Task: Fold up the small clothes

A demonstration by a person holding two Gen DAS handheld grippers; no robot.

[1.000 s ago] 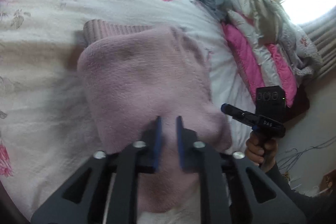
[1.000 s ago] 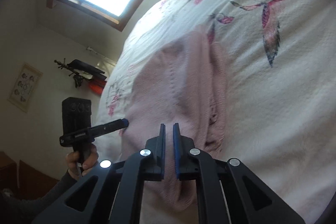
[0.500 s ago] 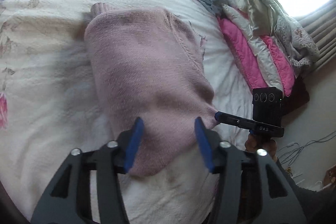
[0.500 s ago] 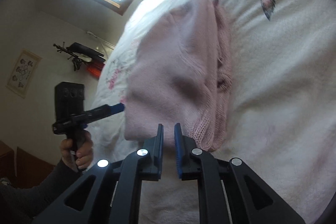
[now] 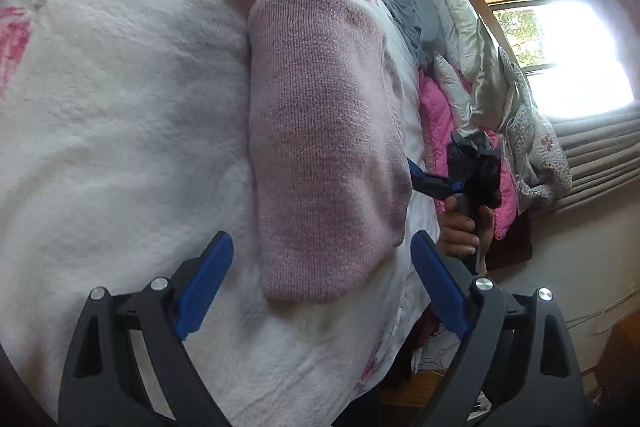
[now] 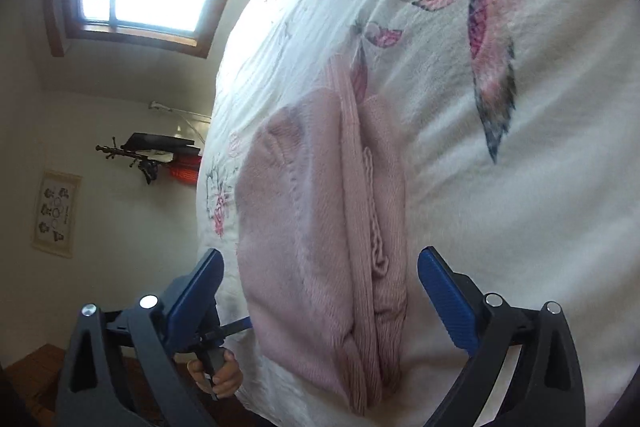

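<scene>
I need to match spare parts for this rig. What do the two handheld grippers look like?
Both match: the left gripper and right gripper have black, triangular cut-out finger arms with silver round bolts and flat blue pads. Seen from the left wrist, the right gripper has a black boxy top and grey handle.

A small pink knit sweater (image 5: 324,147) lies folded into a long, narrow bundle on the white floral bedspread (image 5: 120,147) — flat, nothing gripping it. Seen from the right wrist view, the sweater (image 6: 320,247) shows stacked layers along one long side — a ribbed edge and a wavy seam running lengthwise.
</scene>
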